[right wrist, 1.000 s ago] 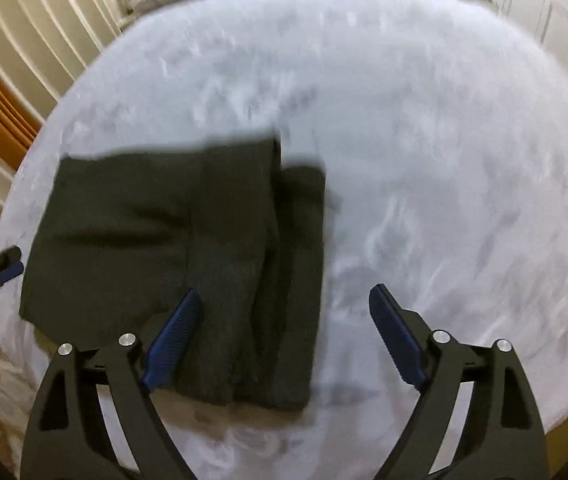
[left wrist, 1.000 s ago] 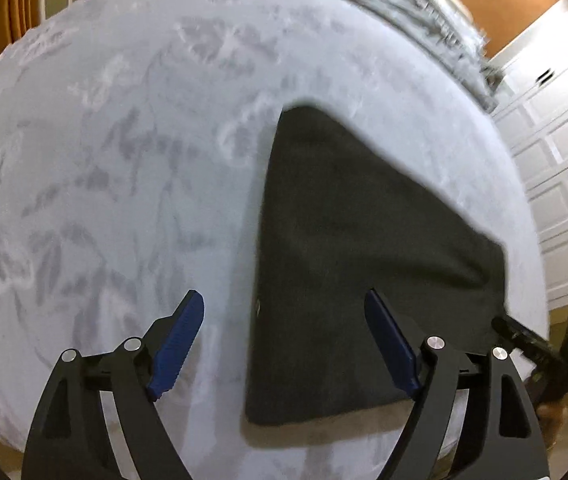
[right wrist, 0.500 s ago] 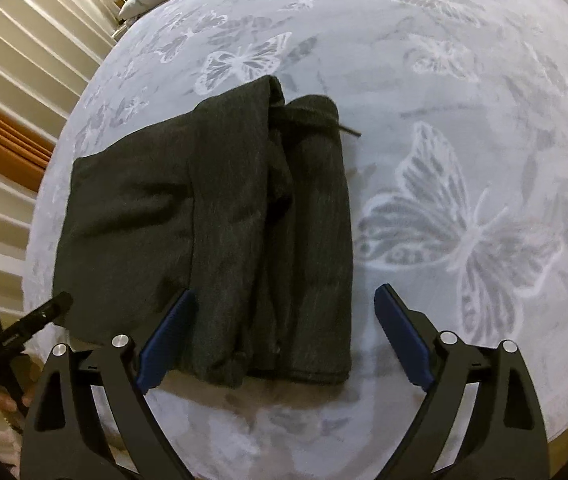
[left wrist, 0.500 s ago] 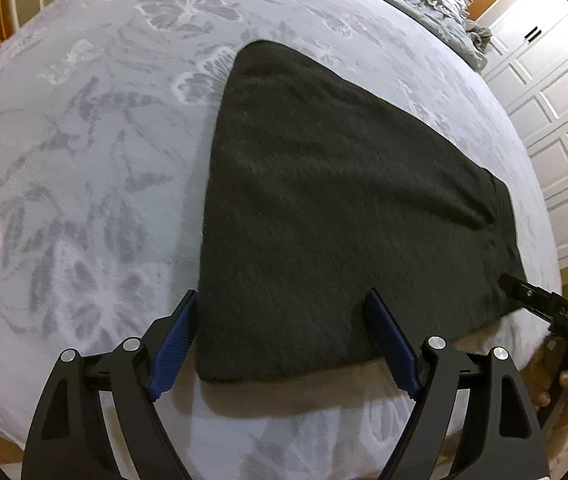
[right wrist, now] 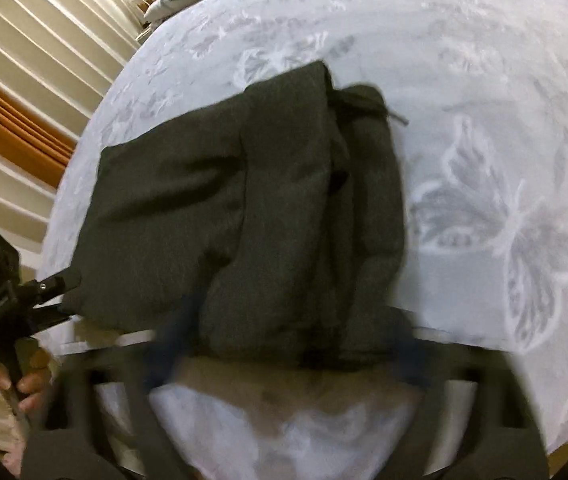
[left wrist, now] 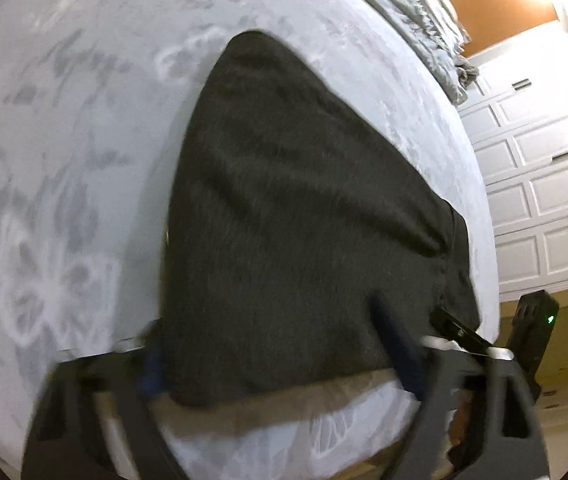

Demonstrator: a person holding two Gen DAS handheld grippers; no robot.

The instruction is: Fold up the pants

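Where the two wrist views are compared, no brand, label or legible writing is found on any surface; only a small green indicator light (left wrist: 550,319) is seen on the far device in the left wrist view.

The dark grey pants (left wrist: 296,216), already folded into a compact stack, are laid flat on the pale bedspread (left wrist: 63,140), which is printed with butterfly and leaf motifs, near its front edge. In the right wrist view the same pants (right wrist: 243,208) are shown with several layers overlapped, and a short drawstring end (right wrist: 398,119) is seen projecting from the far corner.

The left gripper (left wrist: 273,354) is shown with its blue-padded fingers (left wrist: 394,344) spread wide, set to either side of the near hem; the left pad is partly hidden by the fabric edge. Whether the pads touch the cloth cannot be told, owing to motion blur.

The right gripper (right wrist: 284,344) is likewise shown with fingers (right wrist: 171,332) held well apart, the near edge of the stack lying between them. Nothing is pinched by either tool.

In the right wrist view the other gripper is seen at the left corner of the pants, held by a hand (right wrist: 23,380). White panelled cabinets (left wrist: 544,184) are visible beyond the bed, and pleated curtains (right wrist: 15,92) at the opposite side.
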